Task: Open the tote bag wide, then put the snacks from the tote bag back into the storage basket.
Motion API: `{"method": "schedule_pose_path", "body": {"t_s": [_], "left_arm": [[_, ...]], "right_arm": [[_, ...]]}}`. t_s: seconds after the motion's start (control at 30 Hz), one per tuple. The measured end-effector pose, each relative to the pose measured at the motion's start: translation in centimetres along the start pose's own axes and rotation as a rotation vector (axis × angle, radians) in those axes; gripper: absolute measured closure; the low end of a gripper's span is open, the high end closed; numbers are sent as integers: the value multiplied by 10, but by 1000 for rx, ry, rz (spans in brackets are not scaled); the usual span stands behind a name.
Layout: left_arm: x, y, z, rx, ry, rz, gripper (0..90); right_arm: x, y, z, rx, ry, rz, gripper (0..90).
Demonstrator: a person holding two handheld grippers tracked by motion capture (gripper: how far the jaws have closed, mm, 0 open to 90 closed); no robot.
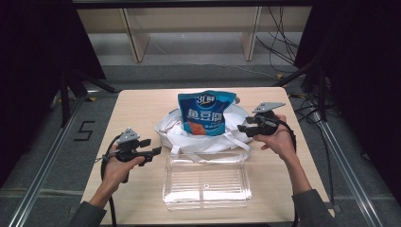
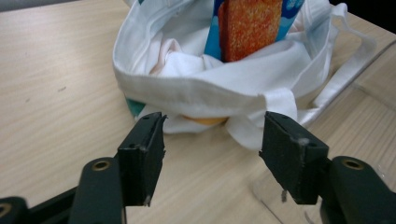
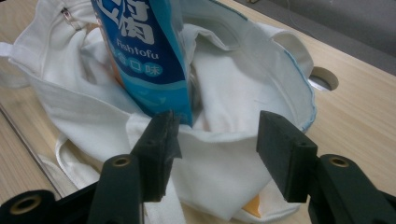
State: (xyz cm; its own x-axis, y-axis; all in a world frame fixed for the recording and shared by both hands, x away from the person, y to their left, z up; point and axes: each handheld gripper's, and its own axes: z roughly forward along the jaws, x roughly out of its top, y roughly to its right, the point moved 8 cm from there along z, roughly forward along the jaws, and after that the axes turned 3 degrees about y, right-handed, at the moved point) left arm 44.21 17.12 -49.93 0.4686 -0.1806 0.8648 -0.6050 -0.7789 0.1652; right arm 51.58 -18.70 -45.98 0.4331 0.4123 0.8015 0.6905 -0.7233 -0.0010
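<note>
Blue fish-tofu pouch [image 1: 206, 112] stands upright in white cloth bag [image 1: 189, 137] mid-bench [image 1: 137, 106]. Right claw [image 1: 242, 127] at bag's rim, nearer pouch; left claw [image 1: 157, 150] short of bag. Both claws wide, empty. Clear tray [image 1: 206, 183] in front.

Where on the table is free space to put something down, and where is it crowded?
Free: the bare table left of the white bag, and the right strip between bag and edge. The clear tray is empty too. Crowded: the middle, where the bag holds the blue packet and its straps reach the tray.
</note>
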Motion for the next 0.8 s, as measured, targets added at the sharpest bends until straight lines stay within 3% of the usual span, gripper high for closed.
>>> {"method": "schedule_pose_path", "body": {"t_s": [0.27,0.3,0.43,0.47,0.53,0.57,0.67,0.7,0.8], "left_arm": [[-27,10,-11,4,-51,23,342],[-33,11,-14,4,-76,47,338],[-40,15,-19,9,-87,64,329],[-42,18,-19,15,-74,51,329],[-47,19,-24,18,-97,78,316],[-49,21,-24,26,-79,60,305],[-60,22,-31,16,-127,76,279],[-62,25,-30,17,-107,51,280],[-69,24,-33,26,-128,50,275]], "right_arm": [[0,-3,-1,6,-14,12,411],[2,-6,-1,12,-11,12,398],[6,-10,-2,14,13,20,376],[6,-10,-2,14,13,20,376],[7,-9,-3,12,11,7,366],[9,-11,-4,20,13,1,360],[10,-12,-6,21,4,-1,346],[12,-12,-6,16,16,3,340],[16,-12,-10,6,16,-35,317]]}}
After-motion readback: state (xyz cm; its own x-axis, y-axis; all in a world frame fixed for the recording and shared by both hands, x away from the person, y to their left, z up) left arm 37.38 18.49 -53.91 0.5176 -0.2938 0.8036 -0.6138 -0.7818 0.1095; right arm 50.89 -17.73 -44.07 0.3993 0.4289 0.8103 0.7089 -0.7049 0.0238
